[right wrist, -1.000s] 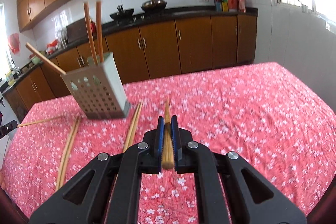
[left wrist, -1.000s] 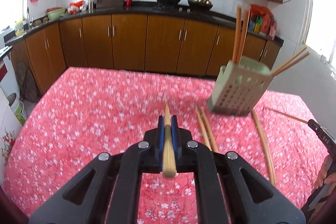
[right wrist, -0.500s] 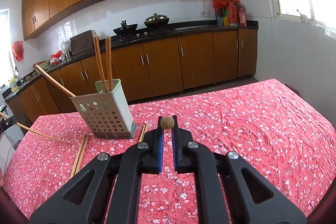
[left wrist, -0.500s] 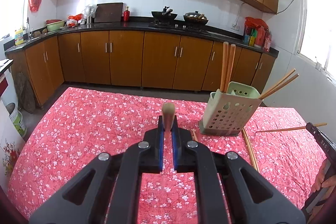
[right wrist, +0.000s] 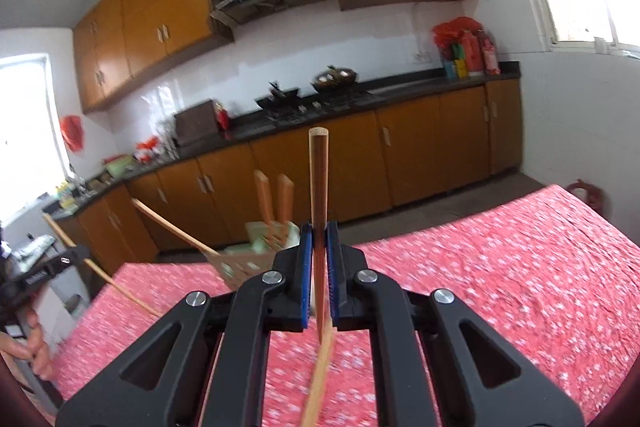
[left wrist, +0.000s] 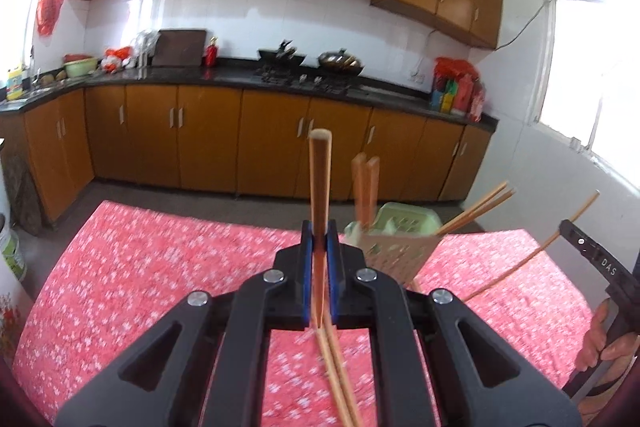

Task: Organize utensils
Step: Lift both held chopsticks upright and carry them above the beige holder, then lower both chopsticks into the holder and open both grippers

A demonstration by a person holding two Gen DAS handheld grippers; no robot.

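Note:
My left gripper (left wrist: 319,237) is shut on a wooden chopstick (left wrist: 320,179) that stands upright between the blue pads. Just right of it and behind is the pale green perforated holder (left wrist: 396,247) with several chopsticks (left wrist: 366,187) in it. My right gripper (right wrist: 319,237) is shut on a darker chopstick (right wrist: 319,183), also upright, and here the holder (right wrist: 256,259) lies lower left. Each view catches the other gripper at its edge with its stick slanting out. Loose chopsticks (left wrist: 336,367) lie on the cloth below the left gripper.
The red flowered tablecloth (left wrist: 160,267) covers the table, and its far edge (right wrist: 500,215) meets open floor. Brown cabinets and a dark counter (left wrist: 240,79) with pans run along the back wall. A hand (left wrist: 604,343) shows at the right edge of the left wrist view.
Both grippers have risen and tipped upward, so table and holder sit lower in both views. The held chopsticks now stand tall above the pads instead of showing end-on.

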